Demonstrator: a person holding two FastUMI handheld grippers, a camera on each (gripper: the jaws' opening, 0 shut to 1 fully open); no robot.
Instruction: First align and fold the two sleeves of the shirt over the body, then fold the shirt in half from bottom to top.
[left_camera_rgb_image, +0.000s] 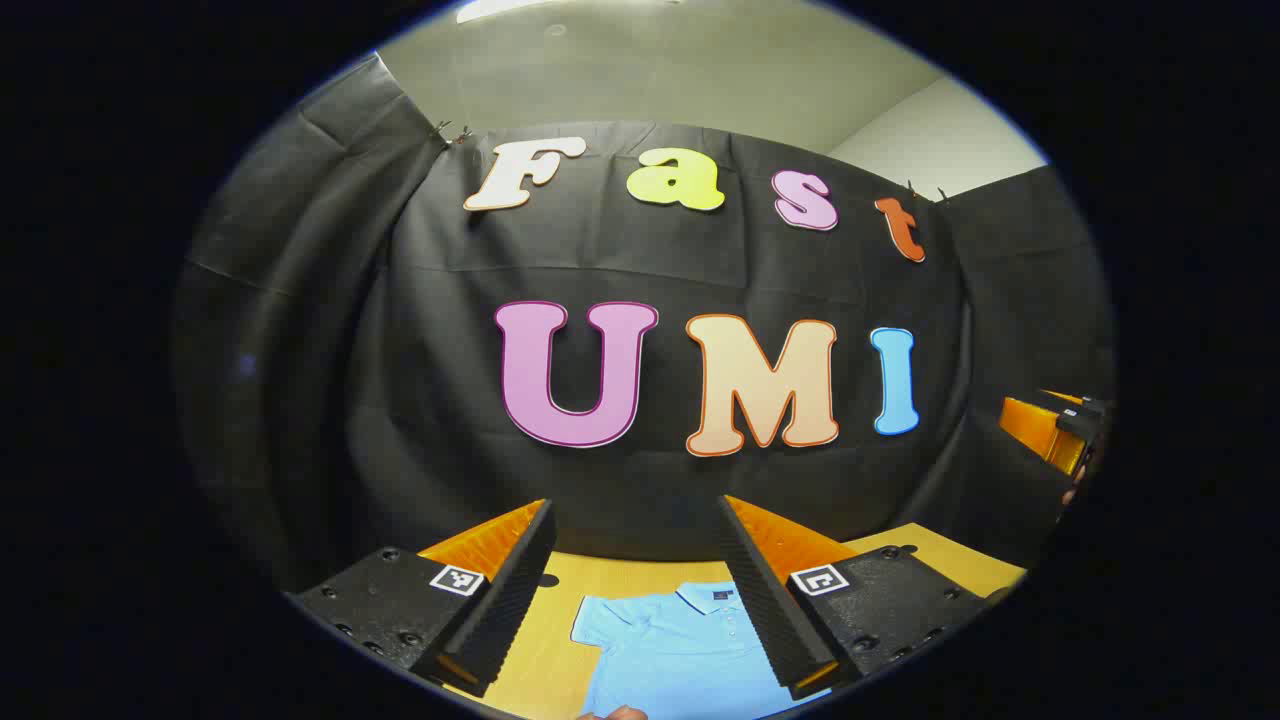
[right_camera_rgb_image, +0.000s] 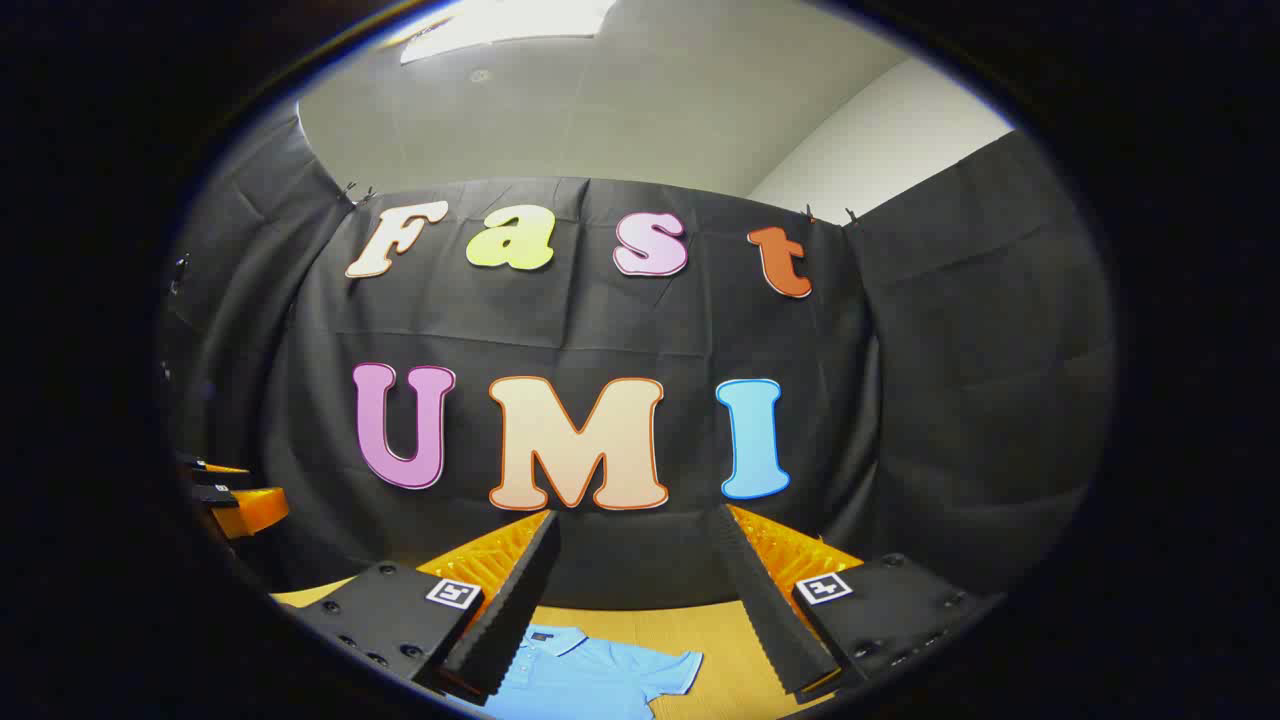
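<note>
A light blue polo shirt (left_camera_rgb_image: 675, 650) lies flat on the wooden table (left_camera_rgb_image: 545, 590), collar toward the back wall. My left gripper (left_camera_rgb_image: 635, 510) hangs above it, open, with nothing between its fingers; the shirt's collar and one short sleeve show in the gap. In the right gripper view the same shirt (right_camera_rgb_image: 590, 675) lies low in the frame, its other sleeve spread out to the right. My right gripper (right_camera_rgb_image: 635, 520) is open and holds nothing, well above the table (right_camera_rgb_image: 700, 625). The other gripper (left_camera_rgb_image: 1065, 425) shows at the far right of the left gripper view.
Black cloth walls close the booth behind and at both sides of the table. A fingertip (left_camera_rgb_image: 615, 713) shows at the bottom edge of the left gripper view. The left gripper (right_camera_rgb_image: 225, 500) appears at the left edge of the right gripper view.
</note>
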